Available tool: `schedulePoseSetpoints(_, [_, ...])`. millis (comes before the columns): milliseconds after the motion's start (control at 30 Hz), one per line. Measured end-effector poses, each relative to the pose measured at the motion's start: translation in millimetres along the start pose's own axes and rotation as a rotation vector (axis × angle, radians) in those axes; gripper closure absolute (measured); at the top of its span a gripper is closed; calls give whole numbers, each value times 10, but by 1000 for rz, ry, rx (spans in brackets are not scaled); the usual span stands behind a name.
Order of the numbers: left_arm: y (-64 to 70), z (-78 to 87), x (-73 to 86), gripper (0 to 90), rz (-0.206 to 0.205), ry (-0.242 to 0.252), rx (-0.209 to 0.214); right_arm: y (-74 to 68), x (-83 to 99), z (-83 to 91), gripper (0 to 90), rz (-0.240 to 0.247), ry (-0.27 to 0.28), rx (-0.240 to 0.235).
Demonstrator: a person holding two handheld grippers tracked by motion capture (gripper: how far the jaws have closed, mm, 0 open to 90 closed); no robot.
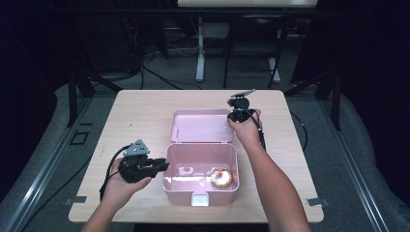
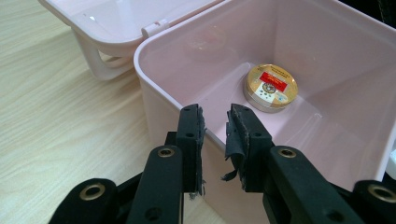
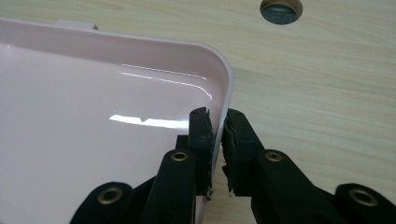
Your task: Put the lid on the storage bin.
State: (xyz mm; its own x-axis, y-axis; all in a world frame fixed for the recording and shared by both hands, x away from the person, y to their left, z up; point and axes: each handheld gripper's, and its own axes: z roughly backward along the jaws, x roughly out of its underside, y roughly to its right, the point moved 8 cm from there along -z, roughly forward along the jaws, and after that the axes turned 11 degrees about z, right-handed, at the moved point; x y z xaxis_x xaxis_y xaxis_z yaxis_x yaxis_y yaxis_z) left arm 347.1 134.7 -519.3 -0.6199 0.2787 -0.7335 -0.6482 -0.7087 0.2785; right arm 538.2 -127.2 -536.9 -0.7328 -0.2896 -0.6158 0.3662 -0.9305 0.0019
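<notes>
I have the right gripper (image 3: 217, 122) clamped on the rim of the lid (image 1: 200, 125), near its right corner, with the thin pink wall pinched between the jaws. The lid lies flat open behind the box (image 1: 169, 166). The left gripper (image 2: 215, 122) sits at the box's left wall, jaws a little apart astride the rim, gripping nothing yet. Inside the box, the tin (image 2: 271, 87) rests on the floor toward the right front corner.

I judge this to be the closing step: lid in hand, tin already inside. Next I need to swing the lid up and over on its hinge while the left gripper steadies the box. The left jaws must clear the rim before the lid lands. The table (image 1: 140, 111) around the box is bare, with plenty of room right of it.
</notes>
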Motion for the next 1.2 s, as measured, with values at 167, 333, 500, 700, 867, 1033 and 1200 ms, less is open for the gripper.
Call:
schedulePoseSetpoints(167, [1,0,0,742,-1,-1,-1,-3,-4,26,827,0,5,5])
schedulePoseSetpoints(333, [4,-2,1,742,8,2,0,-9,-26,96,831,11,30,19])
schedulePoseSetpoints(500, [7,-6,0,743,3,4,-10,0,-58,206,835,8,70,18])
schedulePoseSetpoints(700, [7,-7,-2,744,1,3,-13,-10,-89,326,841,3,112,18])
schedulePoseSetpoints(867, [7,-6,0,744,4,2,-7,-16,-126,444,847,5,154,4])
schedulePoseSetpoints(1033, [3,-6,-2,743,-4,2,-11,-42,-179,557,855,17,178,3])
schedulePoseSetpoints(1200, [10,-10,0,742,11,8,-9,-58,-197,658,858,29,199,4])
